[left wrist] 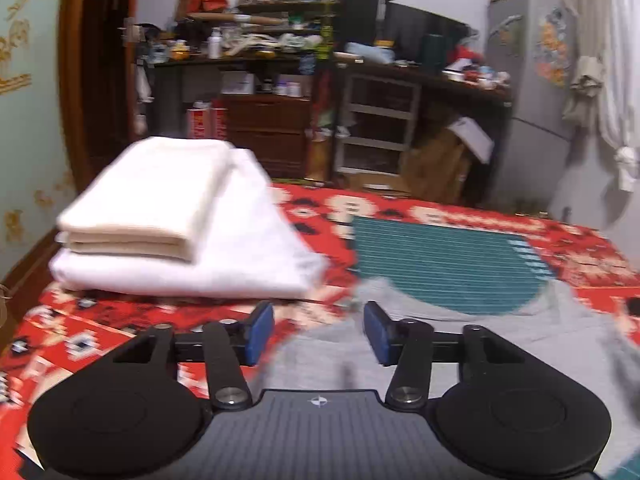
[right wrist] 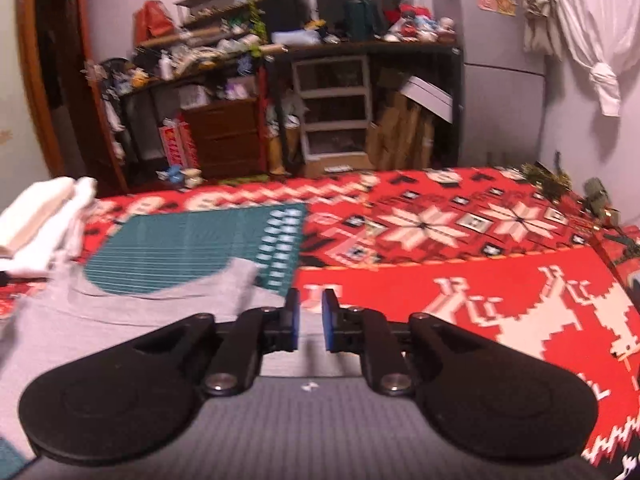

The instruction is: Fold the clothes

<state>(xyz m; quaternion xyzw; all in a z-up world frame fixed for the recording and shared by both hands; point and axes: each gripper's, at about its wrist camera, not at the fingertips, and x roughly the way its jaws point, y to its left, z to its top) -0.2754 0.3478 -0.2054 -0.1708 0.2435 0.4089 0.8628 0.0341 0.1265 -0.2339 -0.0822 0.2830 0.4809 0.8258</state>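
A grey garment [left wrist: 460, 336] lies flat on the red patterned blanket [left wrist: 100, 336], overlapping a teal striped garment [left wrist: 440, 264] beyond it. My left gripper [left wrist: 318, 312] hovers over the grey cloth's left edge, jaws open wide with nothing between the blue pads. In the right wrist view, my right gripper [right wrist: 310, 296] stands over the right edge of the grey garment [right wrist: 140, 312], near the teal garment [right wrist: 192, 248]. Its jaws are open a narrow gap and nothing is pinched. A folded white stack [left wrist: 180, 240] topped by a cream towel [left wrist: 148, 196] sits at the left.
Past the bed's far edge stand cluttered shelves [left wrist: 280, 40] and a plastic drawer unit [right wrist: 332, 112]. A grey fridge [left wrist: 532, 92] and a white curtain [right wrist: 592, 40] are at the right. Small dark objects [right wrist: 600, 204] lie at the bed's right corner. Bare red blanket [right wrist: 460, 280] stretches to the right.
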